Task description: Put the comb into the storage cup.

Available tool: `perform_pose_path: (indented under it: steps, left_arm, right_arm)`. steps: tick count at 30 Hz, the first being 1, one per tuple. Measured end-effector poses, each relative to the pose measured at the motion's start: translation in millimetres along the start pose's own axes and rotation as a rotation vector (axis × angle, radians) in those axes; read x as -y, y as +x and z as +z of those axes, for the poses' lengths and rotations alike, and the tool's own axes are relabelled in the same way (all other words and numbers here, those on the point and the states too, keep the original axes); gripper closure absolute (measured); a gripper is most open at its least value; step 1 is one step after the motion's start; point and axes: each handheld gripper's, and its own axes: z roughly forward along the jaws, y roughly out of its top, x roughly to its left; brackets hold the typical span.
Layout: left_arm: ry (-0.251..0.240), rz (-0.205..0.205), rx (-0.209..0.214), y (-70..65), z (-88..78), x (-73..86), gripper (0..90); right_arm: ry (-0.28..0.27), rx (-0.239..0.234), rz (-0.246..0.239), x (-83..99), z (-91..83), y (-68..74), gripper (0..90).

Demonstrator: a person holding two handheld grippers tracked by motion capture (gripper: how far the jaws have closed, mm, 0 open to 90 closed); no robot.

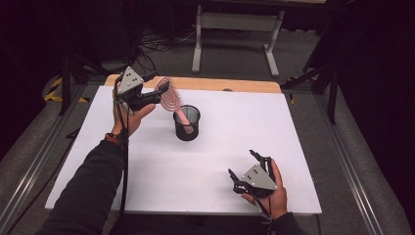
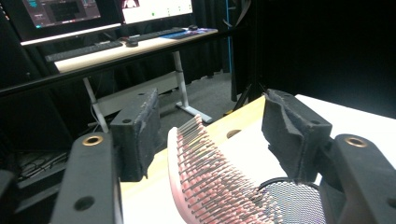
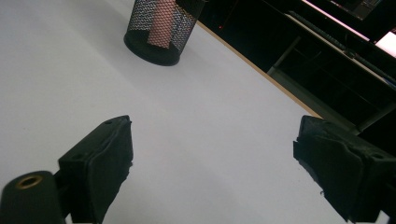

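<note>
1. Since the pink hairbrush [image 1: 172, 99] stands handle-down in the black mesh cup [image 1: 187, 123] with its head leaning out over the rim, a tip-over can be judged the chief risk: the cup looks light and the brush top-heavy.
2. The left claw [image 1: 157, 93] is seen at the brush head, its jaws apart; in the left gripper view the brush [image 2: 205, 182] lies between the pads [image 2: 140, 133] without being pressed, though contact at the back of the head cannot be ruled out. If the claw is drawn away sideways, the bristles could be snagged by a pad and the cup dragged or toppled.
3. If the brush is regripped, the curved, ribbed head may be expected to slip or twist, since little flat surface is offered to the pads.
4. The right claw [image 1: 247, 169] is held low over the near right part of the table [image 1: 293, 147], jaws wide apart and nothing between them, well apart from the cup; no steadying of the cup is given from there.
5. Materials: the brush appears to be hard pink plastic, with an open, slotted, arched head and rows of thin, stiff pins with darker tips.
6. The cup [image 3: 159, 28] is a round cylinder of fine black wire mesh with a solid base ring; the pink handle can be seen through its wall.
7. The table is covered by a smooth, matt white sheet, on which the cup could slide easily; a bare wooden edge is left at the far side.
8. The pads are faced with dark, rough, slightly frayed foam or felt.
</note>
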Motion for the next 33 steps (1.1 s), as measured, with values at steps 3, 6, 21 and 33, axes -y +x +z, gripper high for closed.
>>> perform_pose_path:
  steps: [3, 6, 21, 33]
  left_arm:
    - [0.0, 0.005, -0.003, -1.8, -1.1, -1.2, 30.6]
    - [-0.002, 0.004, 0.0, -3.4, -2.0, -2.3, 28.4]
    - [0.013, -0.029, 0.015, -9.2, -0.4, -1.3, 15.0]
    - [0.012, -0.019, 0.053, -10.2, -2.6, 2.5, 4.7]
  right_arm:
    - [0.001, 0.0, 0.0, 0.0, 0.2, 0.2, 12.1]
    - [-0.005, 0.012, 0.0, -0.4, -0.6, 0.3, 12.4]
    - [-0.003, 0.001, 0.015, -0.4, -0.5, -0.6, 12.5]
    - [-0.011, -0.003, 0.03, -0.6, -0.9, -1.9, 12.5]
